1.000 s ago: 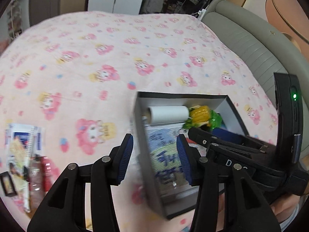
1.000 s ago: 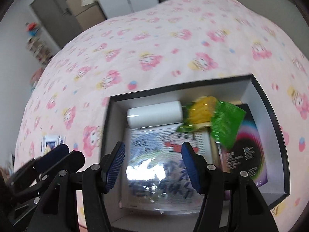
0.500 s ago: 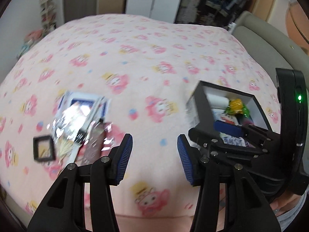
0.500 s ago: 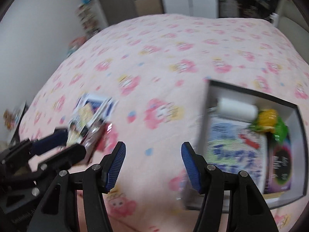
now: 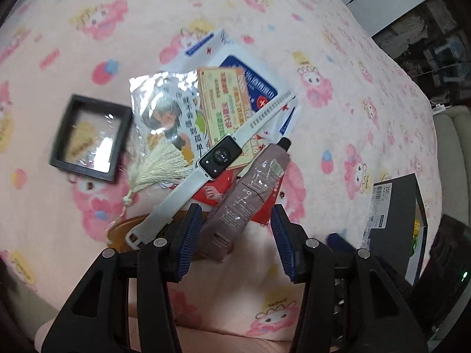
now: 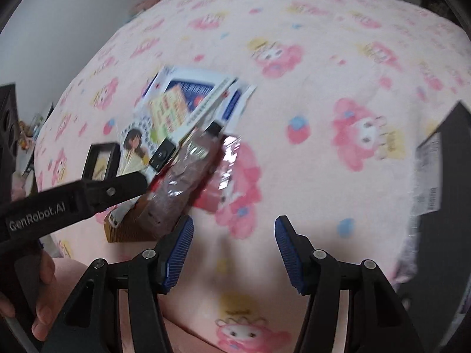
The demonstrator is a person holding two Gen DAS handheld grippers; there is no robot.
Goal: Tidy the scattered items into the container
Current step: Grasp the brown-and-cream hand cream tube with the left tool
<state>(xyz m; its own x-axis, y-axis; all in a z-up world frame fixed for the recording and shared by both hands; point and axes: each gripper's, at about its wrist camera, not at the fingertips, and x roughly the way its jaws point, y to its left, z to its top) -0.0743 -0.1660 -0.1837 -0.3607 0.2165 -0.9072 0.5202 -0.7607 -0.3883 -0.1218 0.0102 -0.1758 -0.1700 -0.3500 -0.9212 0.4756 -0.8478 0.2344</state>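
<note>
- The left tongs (image 5: pixel 235 241) are held apart over the near end of a mauve tube (image 5: pixel 244 200), which lies between the blue pads without being gripped — whether a pad touches it cannot be told.
- The right tongs (image 6: pixel 232 253) are also apart, with only the pink cartoon-print bedspread (image 6: pixel 309 58) seen between them; open cover stretches ahead and to the right.
- The scattered pile is seen left of centre: a white smartwatch (image 5: pixel 219 157) lying across a yellow-green packet (image 5: pixel 226 103) and a blue-and-white pouch (image 5: pixel 253 85), a clear-wrapped card with a cream tassel (image 5: pixel 156 164), and a small black frame (image 5: pixel 89 138) set just apart on the left.
- The black container (image 5: pixel 397 217) stands at the right edge, well apart from the pile, with bare bedspread between.
- Half a second ago the left tongs were held higher and farther back, with the pile off to the left; now they have been brought down over it, and the container has slid toward the frame edge in both views.
- "250" is read on the container's white label (image 5: pixel 381 203); "GenRobot.AI" is printed on the left tool's arm (image 6: pixel 38 216). Chinese text on the card is too small to be made out.
</note>
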